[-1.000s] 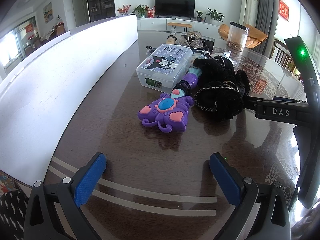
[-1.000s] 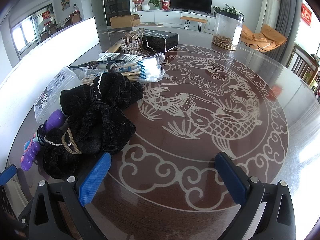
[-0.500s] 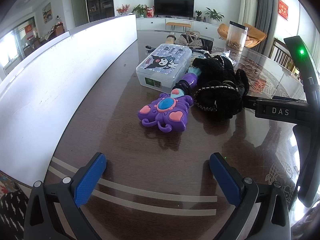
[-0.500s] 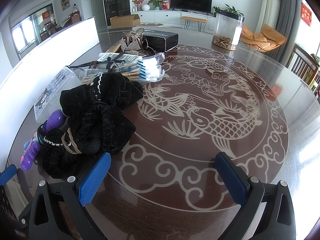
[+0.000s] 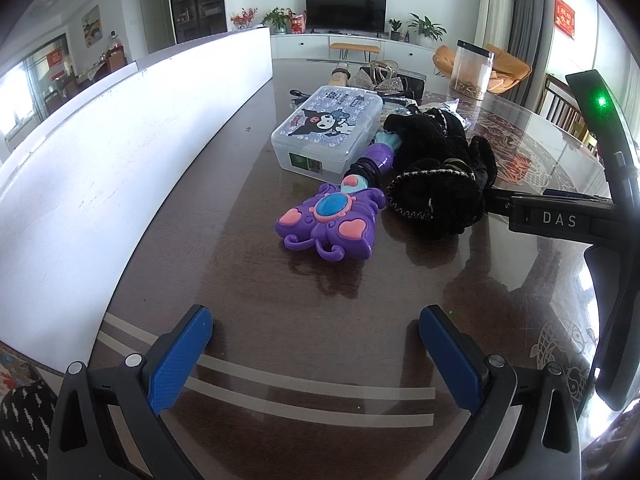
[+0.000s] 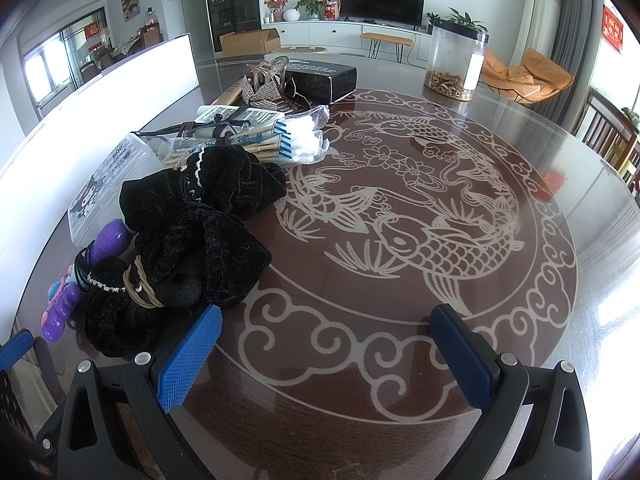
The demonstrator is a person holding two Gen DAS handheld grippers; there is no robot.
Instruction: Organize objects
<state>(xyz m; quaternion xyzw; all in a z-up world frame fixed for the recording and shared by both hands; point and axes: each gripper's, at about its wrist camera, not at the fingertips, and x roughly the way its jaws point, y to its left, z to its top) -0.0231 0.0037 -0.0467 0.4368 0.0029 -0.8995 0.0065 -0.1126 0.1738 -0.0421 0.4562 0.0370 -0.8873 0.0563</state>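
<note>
Left gripper [image 5: 316, 352] gaped wide, empty, low over table [image 5: 248, 280] | right gripper [image 6: 326, 352] likewise wide, holding nothing | purple toy [image 5: 330, 222] lay beside black scrunchies [image 6: 192, 240], touching lidded box [image 5: 326, 132] | nothing sorted yet; clutter probably awaited boxing.

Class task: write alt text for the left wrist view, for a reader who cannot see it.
The open, empty left tool hovers over a dark glossy wooden table, facing a purple butterfly-shaped plastic toy wand. Behind the wand sits a clear lidded plastic box with a cartoon print; a black velvet fabric bundle lies to its right.
</note>
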